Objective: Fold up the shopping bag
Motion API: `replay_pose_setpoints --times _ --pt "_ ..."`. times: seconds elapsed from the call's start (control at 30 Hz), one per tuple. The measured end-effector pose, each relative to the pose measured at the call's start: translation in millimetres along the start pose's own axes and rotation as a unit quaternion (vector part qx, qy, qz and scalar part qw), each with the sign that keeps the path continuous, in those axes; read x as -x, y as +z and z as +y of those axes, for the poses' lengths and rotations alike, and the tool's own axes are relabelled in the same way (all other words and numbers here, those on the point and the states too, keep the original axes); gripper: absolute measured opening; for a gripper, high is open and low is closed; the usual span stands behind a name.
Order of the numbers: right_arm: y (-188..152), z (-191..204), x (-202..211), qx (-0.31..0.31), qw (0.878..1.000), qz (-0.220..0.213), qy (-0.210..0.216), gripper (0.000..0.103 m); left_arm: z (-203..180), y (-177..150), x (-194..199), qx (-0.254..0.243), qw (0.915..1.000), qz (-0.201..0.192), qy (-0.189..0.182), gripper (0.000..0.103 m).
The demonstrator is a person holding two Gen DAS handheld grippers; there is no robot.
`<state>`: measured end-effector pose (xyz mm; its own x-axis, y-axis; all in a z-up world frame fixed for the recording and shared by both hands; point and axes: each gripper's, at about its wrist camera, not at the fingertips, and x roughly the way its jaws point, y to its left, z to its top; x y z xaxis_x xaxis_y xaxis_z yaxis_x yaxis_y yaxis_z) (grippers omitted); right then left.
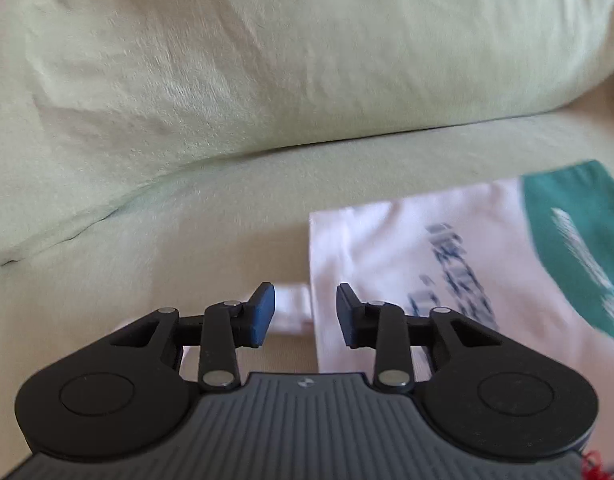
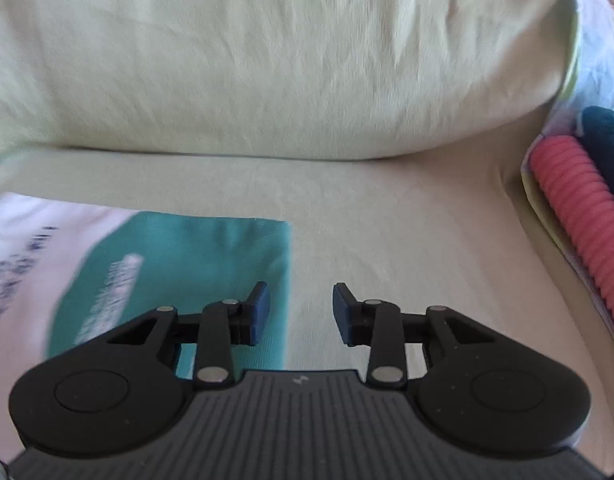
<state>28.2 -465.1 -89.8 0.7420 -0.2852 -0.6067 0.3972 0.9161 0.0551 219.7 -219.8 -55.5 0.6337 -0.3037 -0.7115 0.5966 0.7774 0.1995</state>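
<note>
A white shopping bag [image 1: 447, 264] with dark lettering and a teal panel lies flat on the pale green sofa seat. Its white handle [image 1: 291, 308] sticks out from the left edge. My left gripper [image 1: 306, 312] hovers open over that left edge, with the handle just behind its left finger and nothing between the pads. In the right wrist view the bag's teal end [image 2: 179, 272] lies at lower left. My right gripper [image 2: 301, 314] is open above the bag's right edge, its left finger over the teal cloth and its right finger over bare seat.
The sofa's back cushion [image 1: 287, 60] rises just behind the bag. At the right end of the seat lie a pink ribbed roll [image 2: 583, 216], a dark teal item [image 2: 607, 136] and light cloth. Bare seat [image 2: 407, 232] stretches between the bag and those things.
</note>
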Motion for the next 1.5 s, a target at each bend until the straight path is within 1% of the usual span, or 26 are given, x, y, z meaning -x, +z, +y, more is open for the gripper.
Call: replay_pose_setpoints --times 0.07,0.13,0.2,0.23,0.27,0.3,0.37,0.43,0.57,0.6,0.63,0.67,0.73,0.77,0.8,0.83,0.9,1.0,1.1,1.13,1.17,1.23,1.3,1.33,1.37,1.5 --pt "-18 17 26 0.005 0.999 -0.001 0.033 0.031 -18 -18 25 -0.005 0.9996 0.005 -0.027 0.043" --pt "-42 41 50 0.012 0.998 0.012 0.068 0.031 -42 -44 52 -0.014 0.9981 0.016 -0.057 0.044" --pt "-66 64 72 0.019 0.994 0.026 0.101 0.028 -61 -65 64 -0.027 0.9971 0.031 -0.065 0.046" --pt "-74 70 76 0.023 0.994 0.037 0.103 0.027 -68 -78 66 -0.025 0.9967 0.044 -0.063 0.046" --pt "-81 74 78 0.028 0.993 0.048 0.102 0.027 -70 -91 64 -0.012 0.9964 0.062 -0.056 0.047" --pt "-88 79 80 0.033 0.993 0.059 0.101 0.028 -69 -100 65 0.003 0.9963 0.069 -0.05 0.048" --pt "-99 79 88 0.044 0.994 0.051 0.081 0.028 -62 -110 71 0.039 0.9968 0.054 -0.044 0.049" --pt "-101 69 93 0.033 0.996 0.056 0.054 0.028 -55 -113 77 0.062 0.9956 0.057 -0.041 0.049" --pt "-101 40 102 0.003 0.998 0.068 -0.003 0.028 -53 -113 88 0.045 0.9966 0.065 -0.021 0.045" --pt "-100 36 103 -0.002 0.997 0.072 -0.014 0.028 -54 -115 91 0.043 0.9965 0.072 0.001 0.044" --pt "-98 32 105 -0.008 0.997 0.077 -0.024 0.029 -53 -118 93 0.042 0.996 0.076 0.022 0.039" --pt "-98 30 110 -0.011 0.997 0.069 -0.023 0.03 -50 -121 99 0.043 0.9958 0.074 0.03 0.039" --pt "-98 33 123 -0.01 0.999 0.047 -0.009 0.03 -42 -126 115 0.067 0.996 0.057 0.01 0.04" --pt "-98 36 130 -0.006 0.999 0.036 0.004 0.031 -38 -126 119 0.078 0.9956 0.053 -0.002 0.046" --pt "-98 44 133 0.006 0.999 0.029 0.019 0.033 -36 -127 122 0.085 0.995 0.053 -0.007 0.048" --pt "-99 52 130 0.019 0.999 0.035 0.022 0.036 -34 -127 124 0.092 0.9943 0.053 -0.012 0.047" --pt "-105 61 116 0.026 0.997 0.071 0.009 0.036 -32 -125 129 0.105 0.9925 0.064 -0.006 0.047" --pt "-109 65 117 0.015 0.997 0.079 -0.011 0.037 -28 -123 138 0.124 0.9889 0.081 0.005 0.048" --pt "-103 68 133 0.013 0.997 0.072 -0.01 0.038 -28 -123 146 0.134 0.9867 0.091 0.015 0.05" --pt "-100 70 142 0.009 0.998 0.061 -0.006 0.044 -28 -123 150 0.137 0.9862 0.092 0.015 0.054" --pt "-98 70 148 0.006 0.999 0.053 -0.003 0.055 -26 -123 154 0.146 0.9855 0.086 0.01 0.058" --pt "-92 72 164 0.005 0.999 0.035 0.009 0.071 -14 -125 160 0.173 0.9821 0.075 0.004 0.063" --pt "-87 77 176 0.013 1.0 0.02 0.018 0.071 11 -130 156 0.202 0.9764 0.075 0.014 0.069" --pt "-87 81 178 0.019 0.999 0.018 0.019 0.074 23 -133 154 0.217 0.9732 0.075 0.018 0.074" --pt "-87 85 179 0.024 0.999 0.017 0.019 0.078 35 -136 152 0.231 0.9697 0.075 0.023 0.075" --pt "-91 96 169 0.041 0.998 0.031 0.021 0.08 84 -148 143 0.289 0.9535 0.075 0.042 0.075"
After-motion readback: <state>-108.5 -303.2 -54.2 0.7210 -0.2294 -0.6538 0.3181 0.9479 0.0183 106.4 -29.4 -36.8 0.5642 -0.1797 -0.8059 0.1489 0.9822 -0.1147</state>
